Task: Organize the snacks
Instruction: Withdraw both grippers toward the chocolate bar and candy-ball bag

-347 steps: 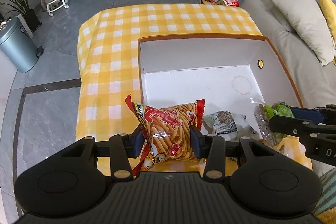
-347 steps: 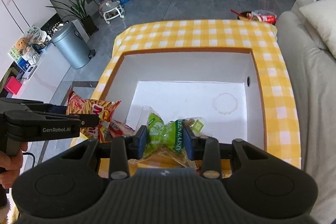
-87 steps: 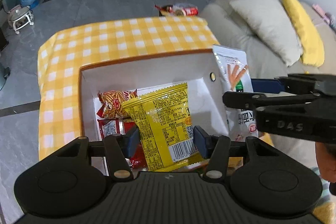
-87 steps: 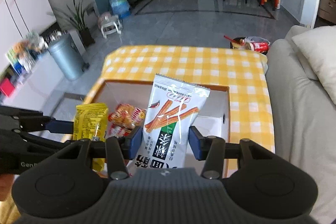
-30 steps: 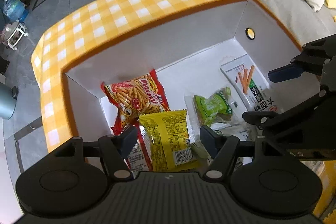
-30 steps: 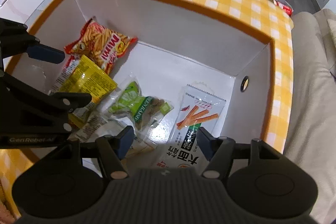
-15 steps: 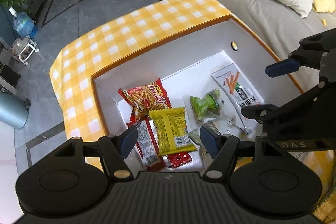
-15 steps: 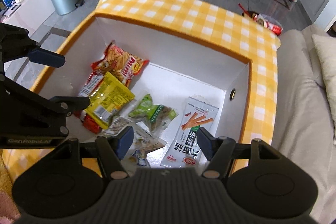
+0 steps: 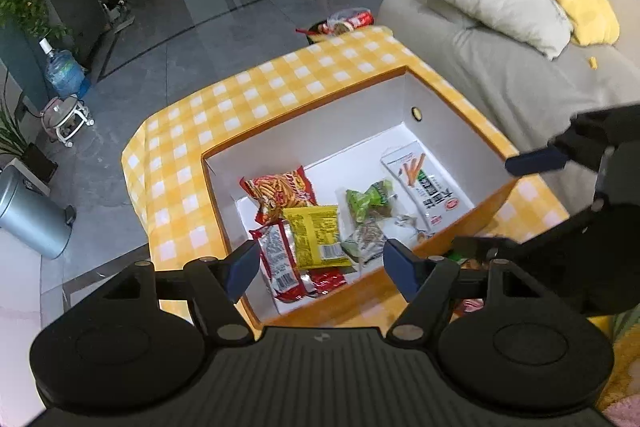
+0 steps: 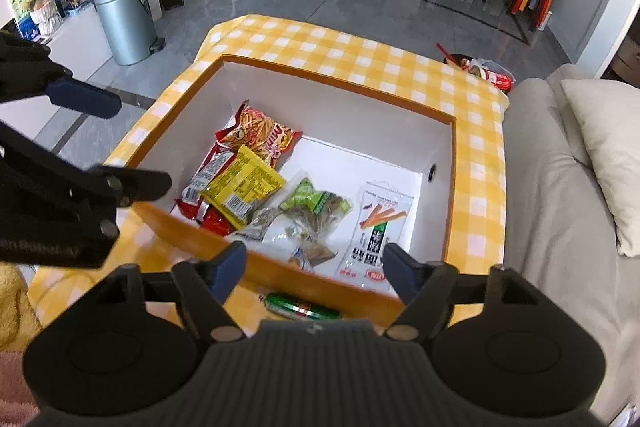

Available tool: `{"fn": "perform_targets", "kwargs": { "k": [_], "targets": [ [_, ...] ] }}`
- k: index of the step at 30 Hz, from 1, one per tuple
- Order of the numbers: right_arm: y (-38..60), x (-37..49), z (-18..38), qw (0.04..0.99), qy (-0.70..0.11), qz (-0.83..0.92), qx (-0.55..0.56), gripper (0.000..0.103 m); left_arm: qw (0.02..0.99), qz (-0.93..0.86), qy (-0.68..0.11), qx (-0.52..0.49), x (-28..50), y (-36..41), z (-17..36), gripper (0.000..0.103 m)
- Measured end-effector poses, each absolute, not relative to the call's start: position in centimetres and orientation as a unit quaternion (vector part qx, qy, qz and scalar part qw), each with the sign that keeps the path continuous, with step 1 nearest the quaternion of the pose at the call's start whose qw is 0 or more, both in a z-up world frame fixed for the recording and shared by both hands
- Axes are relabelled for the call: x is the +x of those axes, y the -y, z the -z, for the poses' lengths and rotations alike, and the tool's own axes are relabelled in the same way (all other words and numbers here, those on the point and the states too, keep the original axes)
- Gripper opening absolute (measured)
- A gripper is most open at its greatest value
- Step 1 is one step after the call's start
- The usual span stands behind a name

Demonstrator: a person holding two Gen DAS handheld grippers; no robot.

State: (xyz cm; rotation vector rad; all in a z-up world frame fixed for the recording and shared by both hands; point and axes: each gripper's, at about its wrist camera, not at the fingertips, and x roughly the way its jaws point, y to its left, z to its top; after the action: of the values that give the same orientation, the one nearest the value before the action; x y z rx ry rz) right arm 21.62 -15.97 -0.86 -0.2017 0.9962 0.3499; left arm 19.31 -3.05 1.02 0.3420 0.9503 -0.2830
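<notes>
Left hand-held gripper [image 9: 318,267] hangs above the near-left corner of the box [image 9: 312,119], jaws spread wide, nothing btwn them, touching nothing. Right hand-held gripper [image 10: 312,267] hovers over the box's near wall, also wide open & empty.

Box sits on the checked surface [image 9: 240,99], white inside, orange rim. In it, L to R in left view: red stick-snack bag [image 9: 282,189] at the back-left, red pack [image 9: 280,261] near the front, yellow pack [image 9: 318,237] overlapping both, green pack [image 9: 368,201] mid-box w/ clear-wrapped packs [image 9: 370,239] just in front, white bag [image 9: 426,185] w/ orange sticks by the right wall.

Right view: green sausage-shaped snack [image 10: 302,307] lies on the surface outside the box, just beside its near wall, below the right gripper.

Sofa [image 9: 500,67] w/ cushions beside the surface.
</notes>
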Motion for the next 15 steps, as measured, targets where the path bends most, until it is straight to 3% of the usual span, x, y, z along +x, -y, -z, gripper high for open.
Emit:
{"fn": "perform_targets", "kwargs": {
  "k": [7,15],
  "targets": [
    [17.4,17.4,1.6,0.873,-0.453,-0.164,-0.072,0.073,0.875,0.153,-0.446,0.108,15.6,3.2,-1.1,0.082],
    [20.5,12.2,4.4,0.886,-0.44,-0.145,-0.038,0.062,0.874,0.152,-0.46,0.048,12.5,4.4,0.9,0.078]
  ]
}}
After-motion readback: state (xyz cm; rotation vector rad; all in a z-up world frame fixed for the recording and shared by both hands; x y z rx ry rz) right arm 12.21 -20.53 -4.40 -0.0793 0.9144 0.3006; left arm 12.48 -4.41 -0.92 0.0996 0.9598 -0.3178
